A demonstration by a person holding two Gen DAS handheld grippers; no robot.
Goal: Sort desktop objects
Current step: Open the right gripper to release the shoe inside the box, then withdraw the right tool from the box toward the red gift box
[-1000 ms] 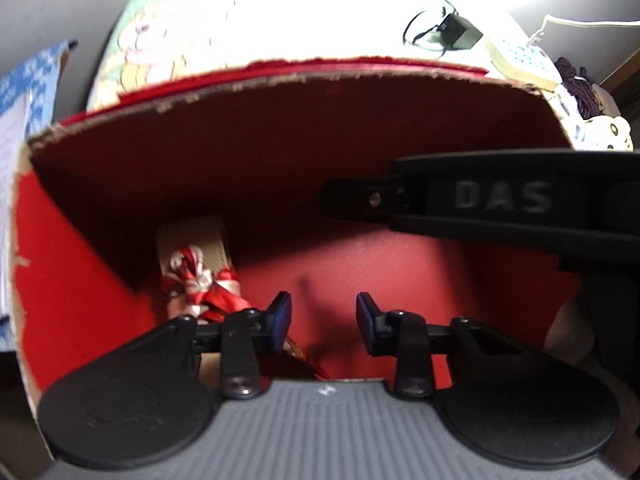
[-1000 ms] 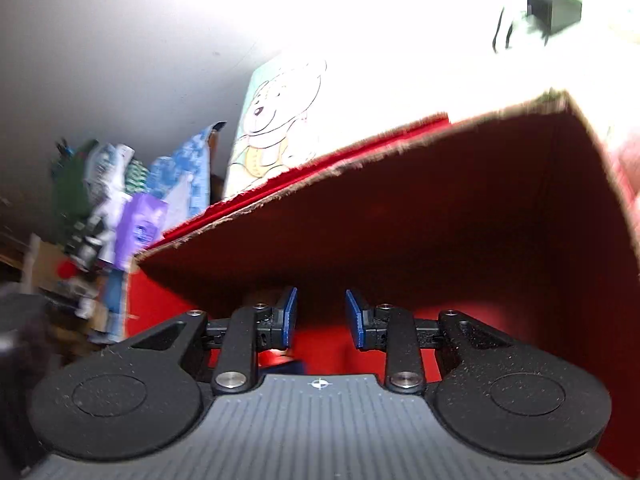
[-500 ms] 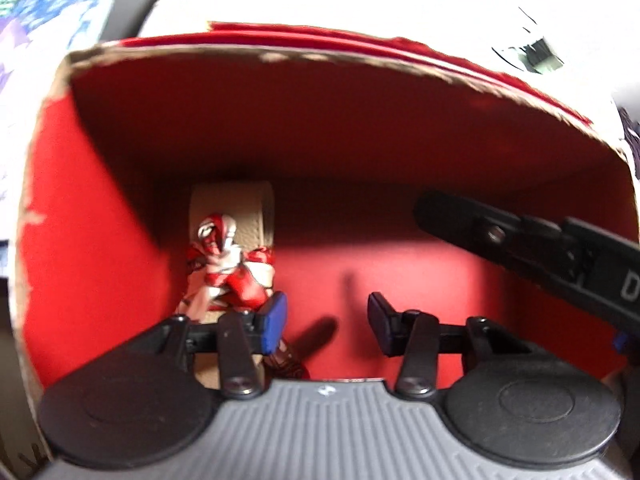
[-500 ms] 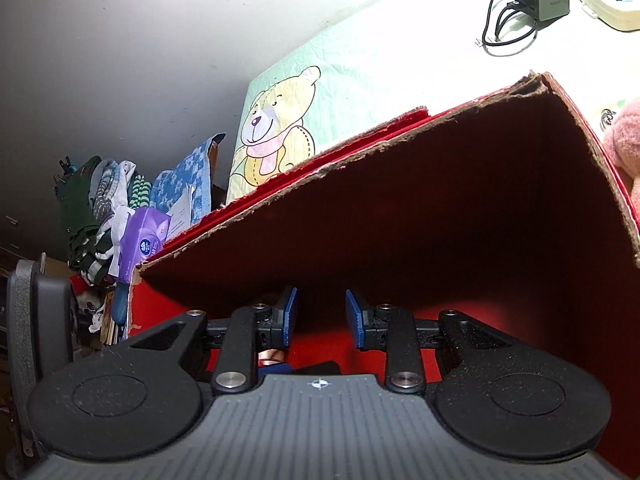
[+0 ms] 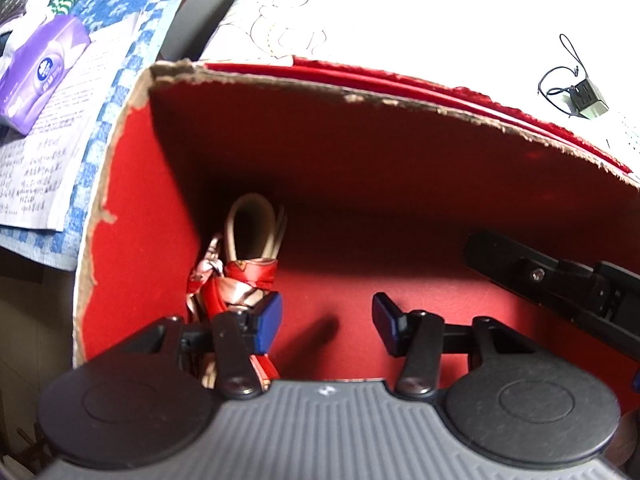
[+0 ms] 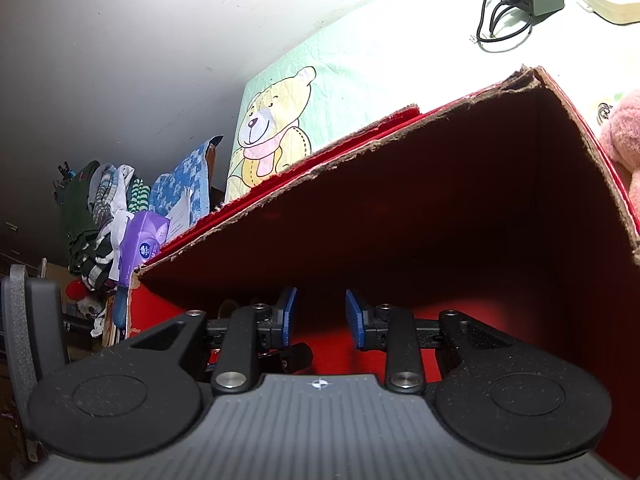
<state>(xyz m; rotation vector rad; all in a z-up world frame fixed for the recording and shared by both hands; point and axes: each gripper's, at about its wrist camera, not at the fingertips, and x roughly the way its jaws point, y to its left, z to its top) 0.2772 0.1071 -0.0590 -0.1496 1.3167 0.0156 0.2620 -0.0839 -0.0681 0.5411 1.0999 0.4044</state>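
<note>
Both tools gaping empty inside red torn-edged cardboard box point(image 5: 132, 208): left tool point(image 5: 326, 322) w/ beige strap bundle tied in red-and-white ribbon point(image 5: 240, 276) lying at its 10 o'clock, right tool point(image 6: 320, 316) hovering.

No text can be read; print on the paper sheet point(image 5: 48, 152) at 9 o'clock is illegible.

The box point(image 5: 132, 184) stands on the surface point(image 5: 440, 20), open side up. In its left corner lies a strap with a scarf point(image 5: 244, 272) tied round it. Behind the box to the right sits a charger point(image 5: 588, 100); to its left, a tissue pack point(image 5: 40, 72) on papers point(image 5: 48, 148).
</note>
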